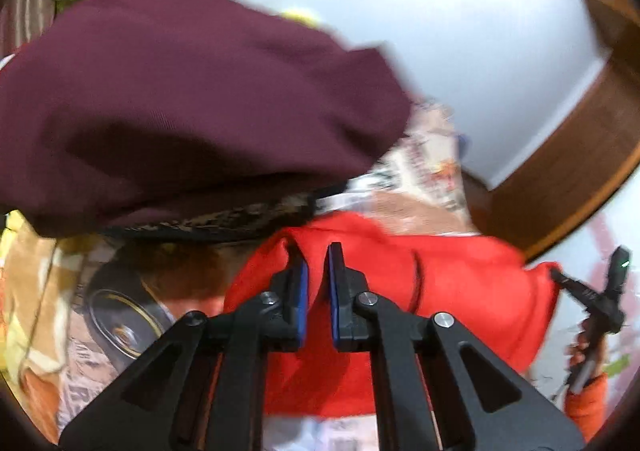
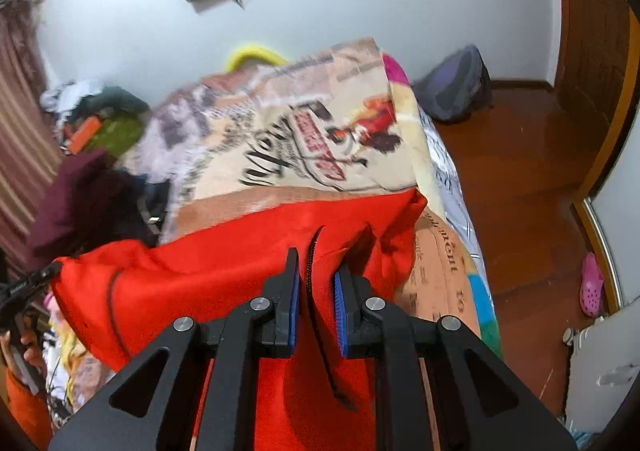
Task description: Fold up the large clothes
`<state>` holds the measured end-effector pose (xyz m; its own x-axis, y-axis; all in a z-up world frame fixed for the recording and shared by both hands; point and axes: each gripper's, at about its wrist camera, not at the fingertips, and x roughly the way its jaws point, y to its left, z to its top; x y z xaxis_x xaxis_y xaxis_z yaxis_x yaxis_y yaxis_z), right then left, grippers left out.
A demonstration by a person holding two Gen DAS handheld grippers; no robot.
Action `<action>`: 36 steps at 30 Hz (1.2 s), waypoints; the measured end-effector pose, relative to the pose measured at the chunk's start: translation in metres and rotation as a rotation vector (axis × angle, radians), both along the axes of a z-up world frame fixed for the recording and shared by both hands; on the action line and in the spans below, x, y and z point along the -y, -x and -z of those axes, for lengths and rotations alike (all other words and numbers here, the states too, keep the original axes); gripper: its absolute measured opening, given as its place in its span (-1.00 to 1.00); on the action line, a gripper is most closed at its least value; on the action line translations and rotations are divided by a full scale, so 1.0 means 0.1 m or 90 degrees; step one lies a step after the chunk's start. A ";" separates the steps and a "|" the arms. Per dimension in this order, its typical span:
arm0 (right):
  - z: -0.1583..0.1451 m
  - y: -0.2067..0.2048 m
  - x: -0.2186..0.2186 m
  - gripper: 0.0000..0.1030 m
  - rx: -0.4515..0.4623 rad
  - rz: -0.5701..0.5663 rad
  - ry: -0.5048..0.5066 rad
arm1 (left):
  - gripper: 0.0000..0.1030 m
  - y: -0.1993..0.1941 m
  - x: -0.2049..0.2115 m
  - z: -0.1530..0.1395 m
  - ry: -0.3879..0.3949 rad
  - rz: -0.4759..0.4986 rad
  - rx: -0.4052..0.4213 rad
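Note:
A red garment (image 1: 460, 283) with a black zipper hangs stretched between my two grippers above the bed. My left gripper (image 1: 318, 255) is shut on one edge of it, with red cloth pinched between the blue pads. My right gripper (image 2: 316, 271) is shut on the other end (image 2: 224, 275), with the zipper edge between its pads. In the left wrist view the right gripper (image 1: 560, 275) shows at the far right, holding the cloth's corner. In the right wrist view the left gripper (image 2: 52, 271) shows at the far left on the other corner.
A maroon garment (image 1: 180, 99) lies heaped on the bed at left, also in the right wrist view (image 2: 80, 195). The bed's printed cover (image 2: 300, 131) spreads beneath. A clutter pile (image 2: 96, 119) sits by the wall. Wooden floor (image 2: 520, 179), a grey bag (image 2: 456, 87) and a pink shoe (image 2: 592, 287) are to the right.

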<state>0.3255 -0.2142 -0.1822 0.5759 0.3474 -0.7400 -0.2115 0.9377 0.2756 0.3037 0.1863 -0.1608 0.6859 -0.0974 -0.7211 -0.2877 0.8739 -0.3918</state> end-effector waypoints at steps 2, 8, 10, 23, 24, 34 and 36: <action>0.25 -0.19 -0.04 -0.66 -0.043 0.010 0.006 | -0.86 -0.12 -0.01 0.19 -0.025 0.003 -0.033; 0.50 -0.23 0.04 -0.52 -0.091 0.021 -0.021 | -0.39 -0.08 0.05 0.39 -0.074 0.041 -0.083; 0.45 -0.21 0.07 -0.41 -0.099 0.018 -0.025 | -0.21 0.00 0.06 0.39 -0.087 0.047 -0.086; 0.39 0.37 0.20 -0.04 -0.103 -0.026 0.018 | -0.02 0.50 -0.09 0.81 -0.005 0.088 -0.140; 0.46 0.41 0.19 -0.04 -0.118 -0.031 0.022 | -0.02 0.50 -0.09 0.89 0.003 0.090 -0.152; 0.78 0.41 0.12 -0.03 -0.210 -0.047 -0.054 | -0.01 0.53 -0.09 1.23 0.079 0.090 -0.141; 0.77 0.44 0.09 -0.03 -0.211 -0.058 -0.060 | -0.08 0.58 -0.08 1.23 0.097 0.101 -0.131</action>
